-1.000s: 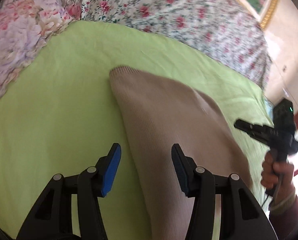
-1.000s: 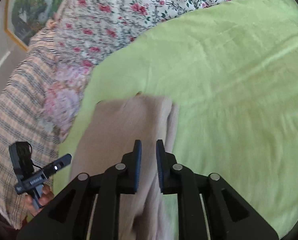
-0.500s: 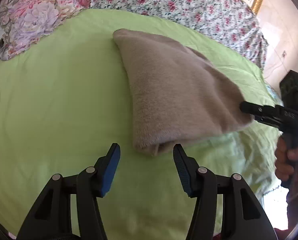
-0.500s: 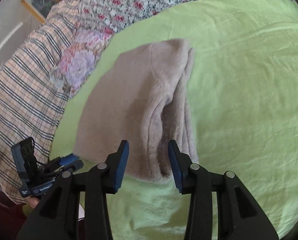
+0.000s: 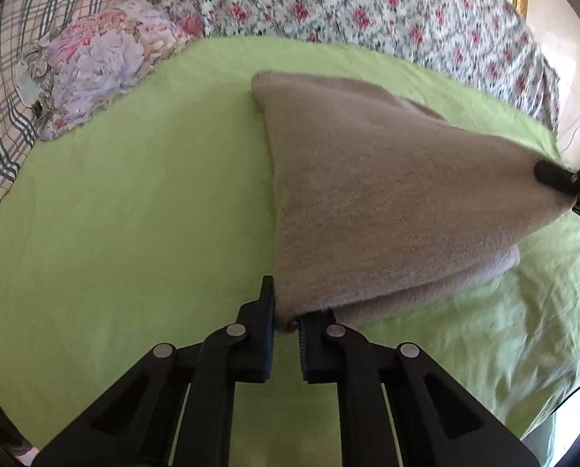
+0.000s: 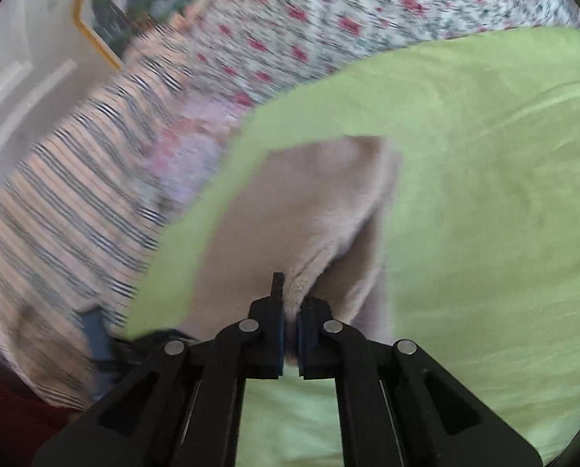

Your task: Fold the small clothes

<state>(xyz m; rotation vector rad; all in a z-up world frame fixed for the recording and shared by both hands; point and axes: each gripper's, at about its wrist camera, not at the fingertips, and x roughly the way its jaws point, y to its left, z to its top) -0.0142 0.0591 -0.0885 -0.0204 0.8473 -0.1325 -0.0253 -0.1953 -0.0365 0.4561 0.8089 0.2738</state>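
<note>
The folded beige knit garment (image 5: pixel 387 202), stretched away over the green sheet (image 5: pixel 134 214), is pinched at its near corners by the closing left gripper (image 5: pixel 286 311) and the clamped right gripper (image 6: pixel 290 311).

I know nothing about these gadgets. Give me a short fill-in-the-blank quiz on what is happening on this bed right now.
1. The folded garment is ____ in colour.
2. It lies on a ____ sheet.
3. The left hand-held gripper is closing on a near ____ of the garment.
4. The right hand-held gripper is ____ on the garment's fabric.

Missing words: beige; green; corner; shut
</note>
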